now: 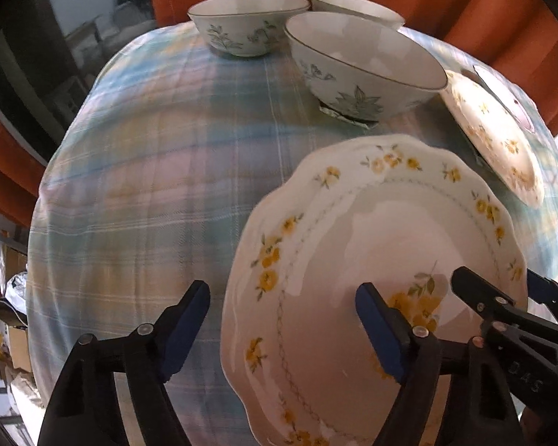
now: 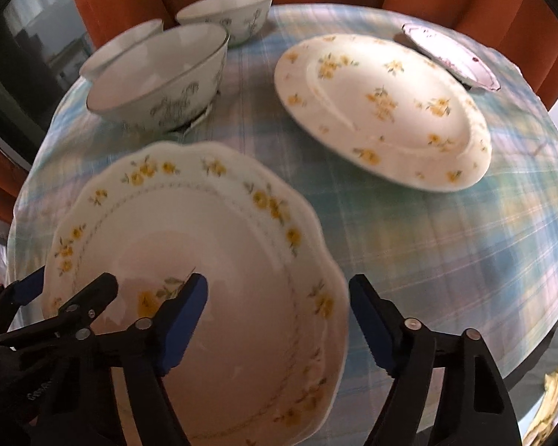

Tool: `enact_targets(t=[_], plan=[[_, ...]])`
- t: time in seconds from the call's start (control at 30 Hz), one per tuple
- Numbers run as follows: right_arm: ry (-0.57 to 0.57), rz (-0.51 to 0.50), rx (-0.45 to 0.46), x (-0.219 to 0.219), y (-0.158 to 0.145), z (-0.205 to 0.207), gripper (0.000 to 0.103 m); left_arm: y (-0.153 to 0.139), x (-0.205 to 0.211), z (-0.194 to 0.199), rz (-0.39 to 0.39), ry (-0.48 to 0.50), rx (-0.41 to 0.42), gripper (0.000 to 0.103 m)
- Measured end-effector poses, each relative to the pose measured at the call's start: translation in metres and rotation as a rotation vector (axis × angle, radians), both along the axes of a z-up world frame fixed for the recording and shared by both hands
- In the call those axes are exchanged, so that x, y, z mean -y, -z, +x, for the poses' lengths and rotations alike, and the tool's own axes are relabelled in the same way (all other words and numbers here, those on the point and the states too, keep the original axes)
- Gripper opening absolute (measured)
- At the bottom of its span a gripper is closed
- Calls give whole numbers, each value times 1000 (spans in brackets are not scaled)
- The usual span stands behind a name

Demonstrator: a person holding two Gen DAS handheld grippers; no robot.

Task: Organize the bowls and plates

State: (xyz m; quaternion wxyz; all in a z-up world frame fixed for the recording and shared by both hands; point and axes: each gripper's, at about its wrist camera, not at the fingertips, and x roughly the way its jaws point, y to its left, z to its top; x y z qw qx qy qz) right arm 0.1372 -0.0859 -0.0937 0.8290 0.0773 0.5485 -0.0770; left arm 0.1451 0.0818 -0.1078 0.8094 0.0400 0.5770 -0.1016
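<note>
A scalloped white plate point(image 1: 372, 260) with yellow flowers lies at the near edge of the table; it also shows in the right wrist view point(image 2: 189, 252). My left gripper point(image 1: 282, 319) is open, its jaws astride the plate's left rim. My right gripper point(image 2: 279, 316) is open, its jaws astride the plate's right rim; it shows in the left wrist view point(image 1: 498, 297) too. A second flowered plate point(image 2: 383, 107) lies further back right. Three white bowls with blue-grey leaves stand at the back: a near one point(image 1: 361, 67), a left one point(image 1: 245, 22) and a far one point(image 1: 357, 3).
A small plate with a purple rim point(image 2: 454, 55) lies at the far right edge. The round table has a pale plaid cloth point(image 1: 148, 167). Orange chairs point(image 1: 465, 0) stand behind it. Clutter lies on the floor at left point(image 1: 0, 297).
</note>
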Motion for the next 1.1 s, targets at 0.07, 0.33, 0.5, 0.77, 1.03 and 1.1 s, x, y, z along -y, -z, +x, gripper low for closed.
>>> enact_targets(t=[0.07,0.33,0.5,0.77,1.03,1.1], plan=[[5,5,-10,-3,1,1,75,0,1,-2,-1,14,-12,80],[33,-10,-11,-4,4,1,74,0,0,1,-61,27,-38,70],[26,1,-35,-4,0,6,71,-2,2,7,-67,12,-61,71],[32,-8,-24,-1,-12,2,70,-19,3,11,-73,16,-36,73],[29,-5,29,11,-29,-8,69,-38,16,0,-70,17,39,73],[24,1,43,16,-32,-8,69,-40,25,0,-59,15,69,73]])
